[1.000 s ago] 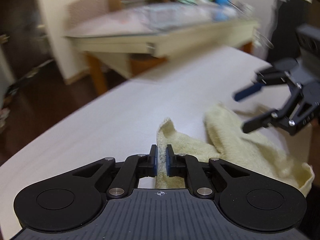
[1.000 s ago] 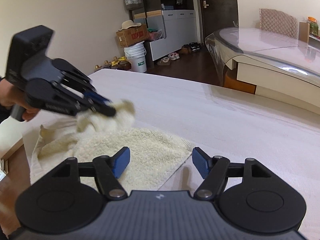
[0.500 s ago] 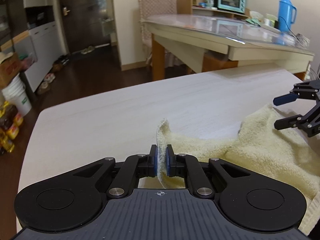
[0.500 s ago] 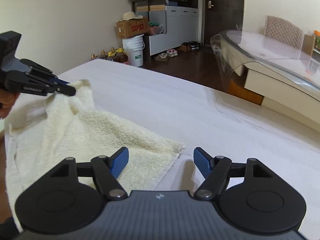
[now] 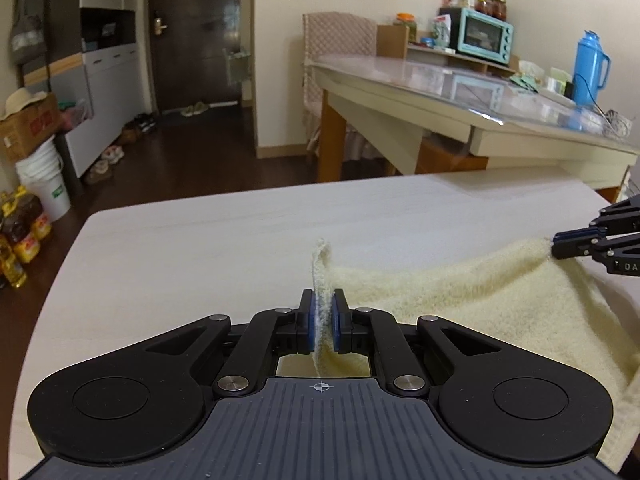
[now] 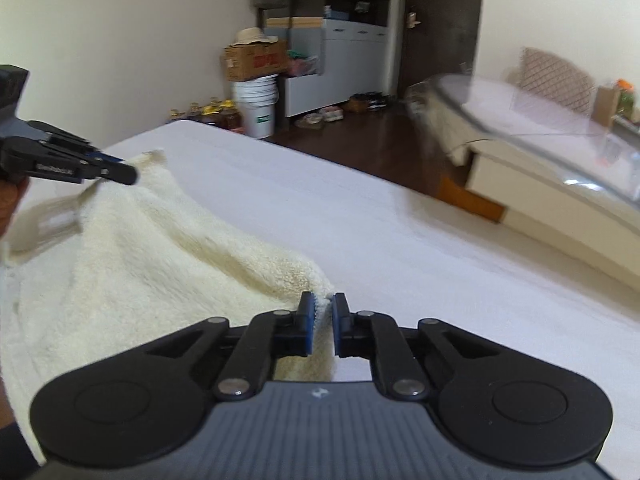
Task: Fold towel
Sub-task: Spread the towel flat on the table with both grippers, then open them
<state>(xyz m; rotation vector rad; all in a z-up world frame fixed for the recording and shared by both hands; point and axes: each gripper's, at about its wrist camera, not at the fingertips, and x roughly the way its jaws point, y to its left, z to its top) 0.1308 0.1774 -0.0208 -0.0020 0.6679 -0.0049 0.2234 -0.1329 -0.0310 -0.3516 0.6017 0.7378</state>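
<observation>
A cream terry towel [image 5: 460, 300] hangs stretched between both grippers over the white table [image 5: 200, 248]. My left gripper [image 5: 323, 320] is shut on one towel corner, which sticks up between its blue pads. My right gripper [image 6: 323, 320] is shut on another corner of the towel [image 6: 160, 256]. In the left wrist view the right gripper [image 5: 560, 246] pinches the towel's edge at the far right. In the right wrist view the left gripper [image 6: 128, 176] holds the towel's far corner at the left. The towel's lower part drapes toward the table's near edge.
The white table [image 6: 400, 240] stretches ahead of both grippers. Beyond it stand a glass-topped table [image 5: 460, 92] with a blue flask [image 5: 592, 68] and a toaster oven [image 5: 484, 36]. A bucket [image 6: 260, 108], boxes and bottles sit on the dark floor.
My right gripper has closed on the near towel corner. The left gripper has swung left and away, pulling the towel taut between the two grippers.
</observation>
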